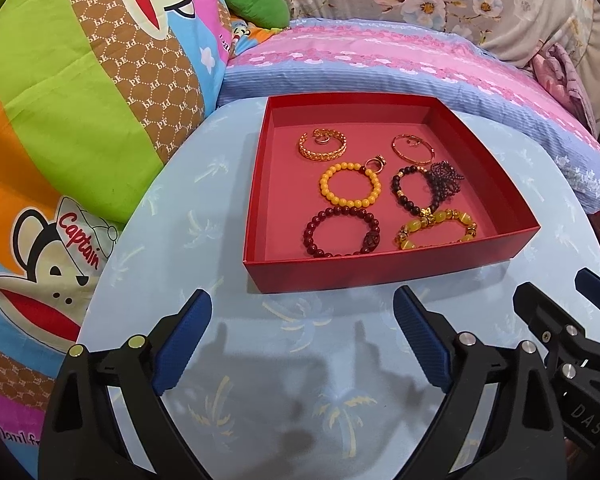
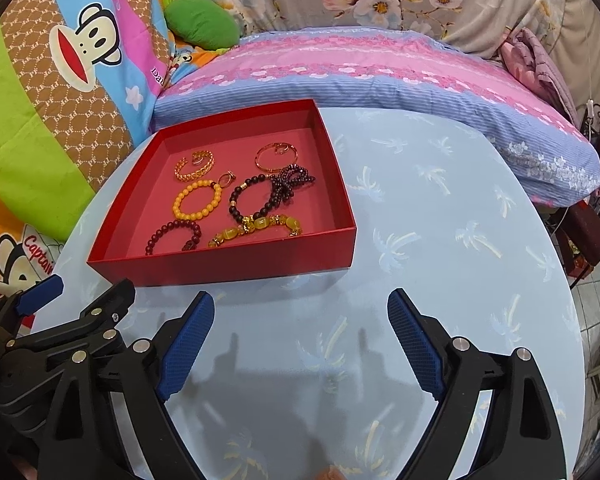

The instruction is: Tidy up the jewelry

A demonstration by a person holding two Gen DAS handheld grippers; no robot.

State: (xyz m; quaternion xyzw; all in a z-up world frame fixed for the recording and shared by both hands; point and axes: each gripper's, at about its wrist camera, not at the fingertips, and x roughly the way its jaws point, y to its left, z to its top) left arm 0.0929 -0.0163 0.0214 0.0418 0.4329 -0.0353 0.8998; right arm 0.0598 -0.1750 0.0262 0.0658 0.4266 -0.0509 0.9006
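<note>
Box (image 1: 380,268) on table (image 1: 260,360), six bracelets (image 1: 350,190) inside in three rows of two. Pillow (image 1: 380,60) behind table, blanket (image 1: 80,100) at left. Both grippers before box.

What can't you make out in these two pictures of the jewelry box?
- Dark red bead bracelet: in the right wrist view, its near side is hidden behind the front wall of the red box.
- Small rings near the yellow bead bracelet: too small in both views to count or tell their design.
- Dark bead strand: bunched up, so its length is unclear.
- Right tongs: cut off by the left wrist view's right edge.
</note>
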